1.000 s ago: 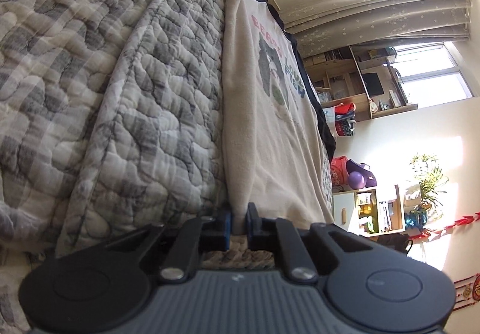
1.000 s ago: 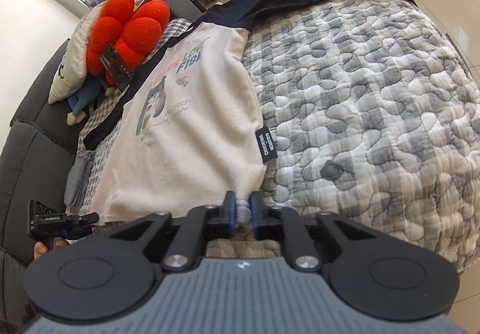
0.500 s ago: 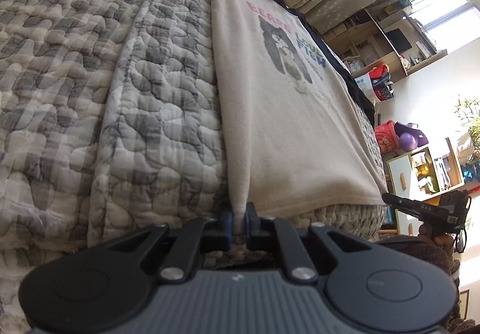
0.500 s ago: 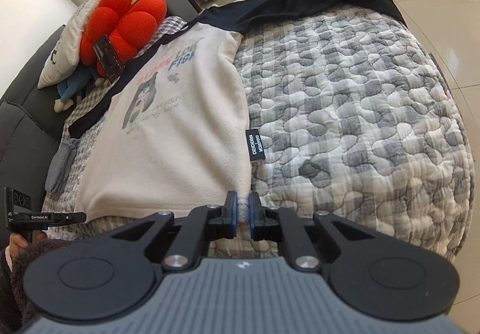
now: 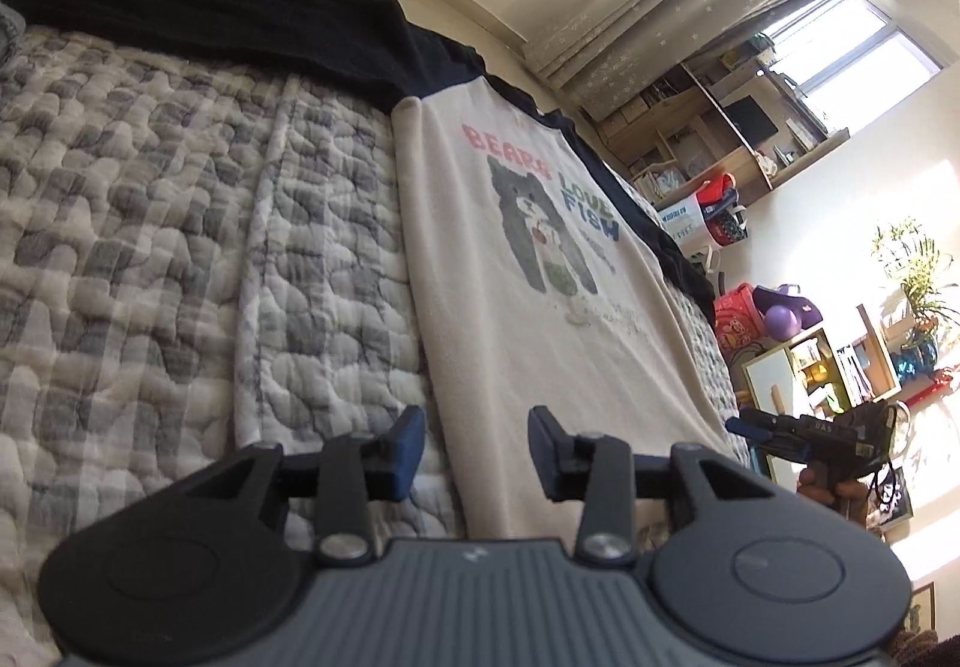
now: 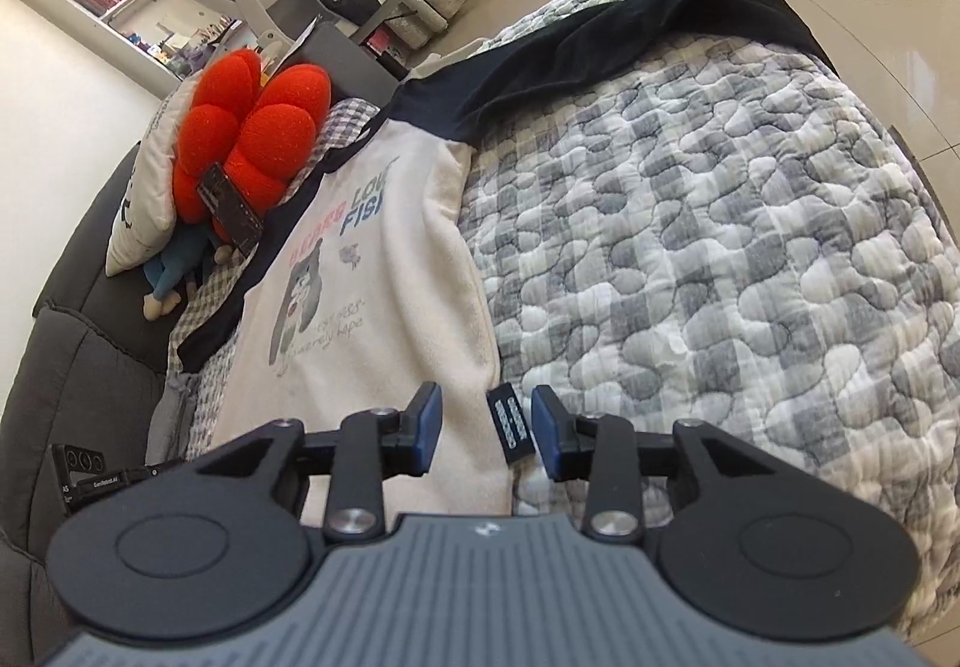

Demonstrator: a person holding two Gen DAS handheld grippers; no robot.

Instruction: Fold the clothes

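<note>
Both grippers' jaws wide open, empty, over shirt (image 5: 540, 319) hem; black side tag (image 6: 510, 424) in R view only.

1 shirt (image 6: 384, 319), 1 quilt (image 6: 720, 247), 2 grippers: left (image 5: 475, 451), right (image 6: 486, 436).

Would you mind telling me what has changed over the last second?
Both grippers let go: the left gripper and right gripper, earlier shut on the shirt's hem corners, now stand open. The shirt stays flat on the quilt, sleeves spread.
</note>
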